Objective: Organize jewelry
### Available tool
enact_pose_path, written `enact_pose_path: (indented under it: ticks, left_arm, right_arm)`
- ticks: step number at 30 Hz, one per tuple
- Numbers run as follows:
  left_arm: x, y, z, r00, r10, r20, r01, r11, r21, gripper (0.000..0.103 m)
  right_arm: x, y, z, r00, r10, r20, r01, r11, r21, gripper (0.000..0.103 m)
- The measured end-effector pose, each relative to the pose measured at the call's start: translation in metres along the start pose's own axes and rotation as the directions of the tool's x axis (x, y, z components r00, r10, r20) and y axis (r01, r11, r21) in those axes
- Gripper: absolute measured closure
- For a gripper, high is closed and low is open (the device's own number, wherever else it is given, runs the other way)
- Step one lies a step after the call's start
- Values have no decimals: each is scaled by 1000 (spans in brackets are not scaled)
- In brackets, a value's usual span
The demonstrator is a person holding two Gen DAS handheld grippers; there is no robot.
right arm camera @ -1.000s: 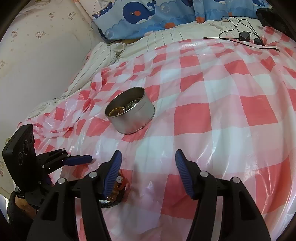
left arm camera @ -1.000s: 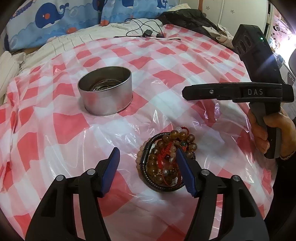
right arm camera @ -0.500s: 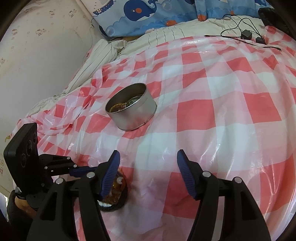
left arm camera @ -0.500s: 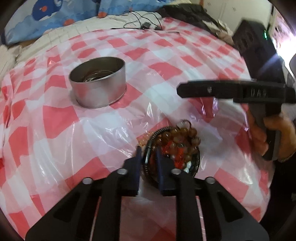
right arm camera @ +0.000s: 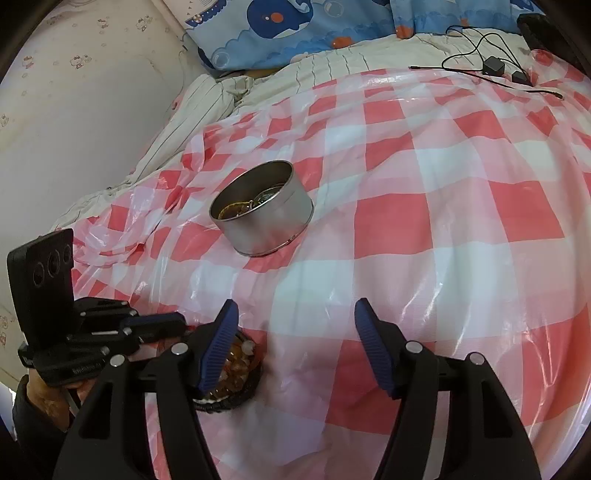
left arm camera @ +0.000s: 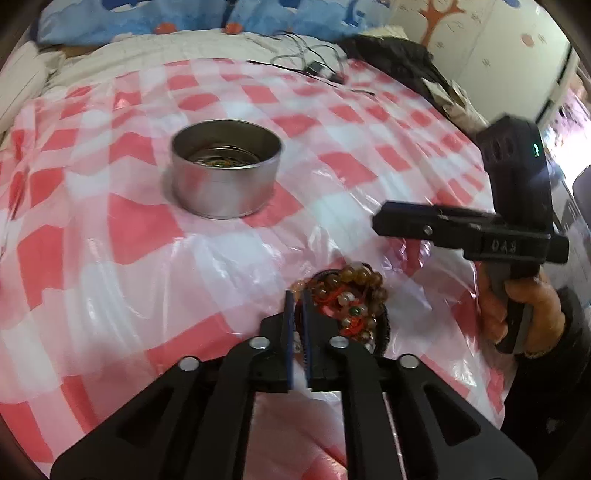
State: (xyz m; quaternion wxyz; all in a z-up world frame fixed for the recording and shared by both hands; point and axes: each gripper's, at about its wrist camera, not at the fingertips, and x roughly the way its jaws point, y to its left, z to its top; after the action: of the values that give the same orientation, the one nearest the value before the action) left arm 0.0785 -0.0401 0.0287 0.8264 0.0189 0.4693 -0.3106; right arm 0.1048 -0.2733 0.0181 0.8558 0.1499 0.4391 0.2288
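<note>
A pile of bracelets (left arm camera: 351,299), brown beads, red cord and a black band, lies on the red-and-white checked plastic sheet. My left gripper (left arm camera: 298,299) is shut at the pile's left edge, pinching a bracelet there. A round metal tin (left arm camera: 226,172) with some jewelry inside stands farther back. My right gripper (right arm camera: 295,325) is open and empty above the sheet, with the pile (right arm camera: 236,365) just behind its left finger; the tin (right arm camera: 262,210) lies ahead. The right gripper also shows in the left wrist view (left arm camera: 384,221).
The sheet (right arm camera: 443,184) covers a bed. Black cables and a charger (right arm camera: 495,68) lie at the far edge. A blue whale-print pillow (right arm camera: 295,26) and a striped white quilt (right arm camera: 207,110) lie behind. Dark clothing (left arm camera: 399,62) is at the far right.
My left gripper has closed from wide open onto the left edge of the bracelet pile and moved in closer. The right gripper has stayed open and nearly still.
</note>
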Motion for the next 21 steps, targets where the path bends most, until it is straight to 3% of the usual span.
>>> enact_pose_path:
  ticks: [2,5,10,11,12,13,17,18,21]
  left_arm:
    - [0,-1,-1,1000,2,8,-2,1000,1,70]
    - [-2,0,-1,1000,6,19,-6,1000,-3,70]
    - [5,-2,-4,999,0,-35,0,1000,6,70]
    - [5,-5,-5,999,1,-43,0,1000,25,73]
    - [5,-9,-6,999,8,-47,-6,999,50,87]
    - [3,-13,-6,999,27,-45,-24,997,72,92]
    - [-10,-14,-3,1000,16,-2,-16,997,80,94]
    - [-16,-12,-1,1000,-6,24,5,998,62,103]
    - [-39,-1,6,988,-71,136,71,997,5,103]
  right_arm:
    - [0,0,0,1000,0,-1,0,1000,1,39]
    - [1,1,0,1000,8,-4,-8,1000,-1,39]
    - [2,1,0,1000,6,-6,-6,1000,2,39]
    - [2,0,0,1000,5,-7,-5,1000,4,39]
    - [2,0,0,1000,5,-7,-5,1000,3,39]
    - [2,0,-1,1000,4,-7,-4,1000,3,39]
    - [3,1,-1,1000,6,-11,-6,1000,0,38]
    - [3,1,-1,1000,7,-12,-7,1000,0,39]
    - [1,3,0,1000,23,-13,-23,1000,-15,39]
